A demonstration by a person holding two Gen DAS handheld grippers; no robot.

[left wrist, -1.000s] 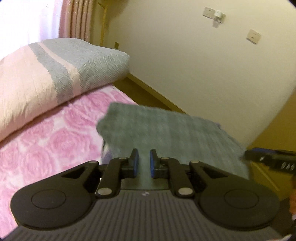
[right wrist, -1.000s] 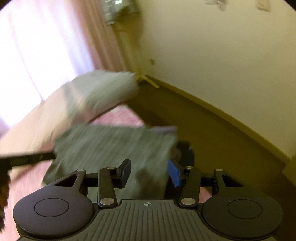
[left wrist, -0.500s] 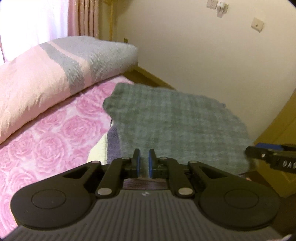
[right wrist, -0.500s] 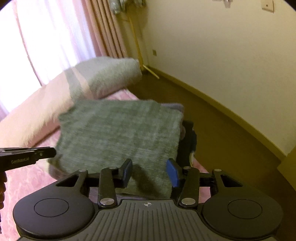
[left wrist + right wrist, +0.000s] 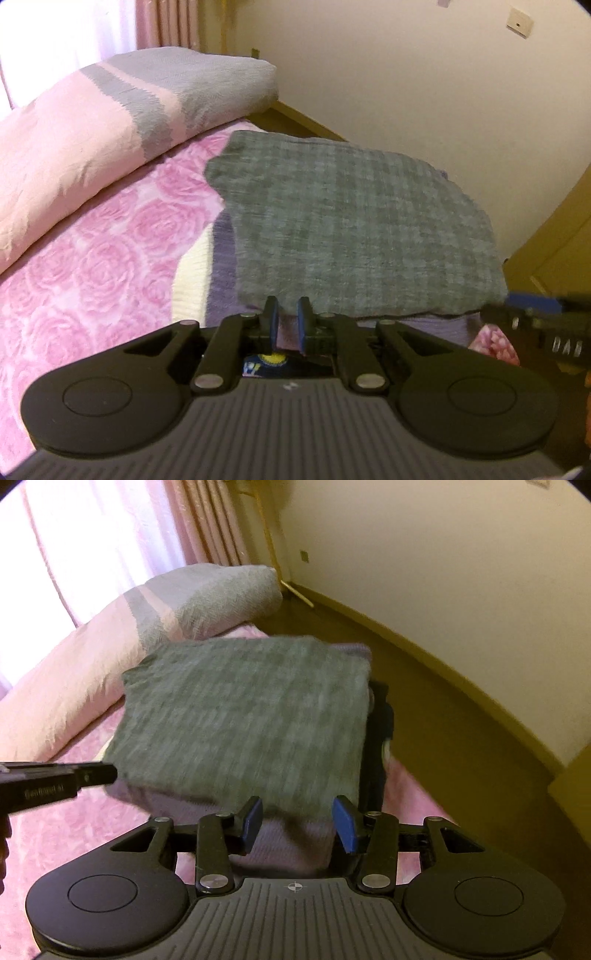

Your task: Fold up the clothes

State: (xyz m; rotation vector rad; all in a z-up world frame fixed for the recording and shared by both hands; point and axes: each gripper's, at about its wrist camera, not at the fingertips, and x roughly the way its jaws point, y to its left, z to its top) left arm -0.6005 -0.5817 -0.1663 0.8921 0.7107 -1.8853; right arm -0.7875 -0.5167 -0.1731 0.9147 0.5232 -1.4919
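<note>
Grey checked cloth (image 5: 354, 229), folded into a rough rectangle, is lying on top of a purple garment (image 5: 223, 266) near the bed's far side edge, the edge that drops to the brown floor (image 5: 436, 716). A pale yellow piece (image 5: 192, 280) is peeking out beside the purple layer, and a dark item (image 5: 380, 734) is showing past the stack's outer side. The bed (image 5: 103, 266) is wearing a pink rose-patterned cover, with a pink and grey pillow (image 5: 110, 118) lying toward its head.

The left gripper (image 5: 288, 321) is hovering at the near edge of the grey cloth, its blue pads drawn almost together with only a narrow slit between them and no fabric pinched there. The right gripper (image 5: 297, 821) is hanging over the same near edge closer to the bed's side edge, its jaws standing well apart, with cloth lying below the gap but not clamped.
</note>
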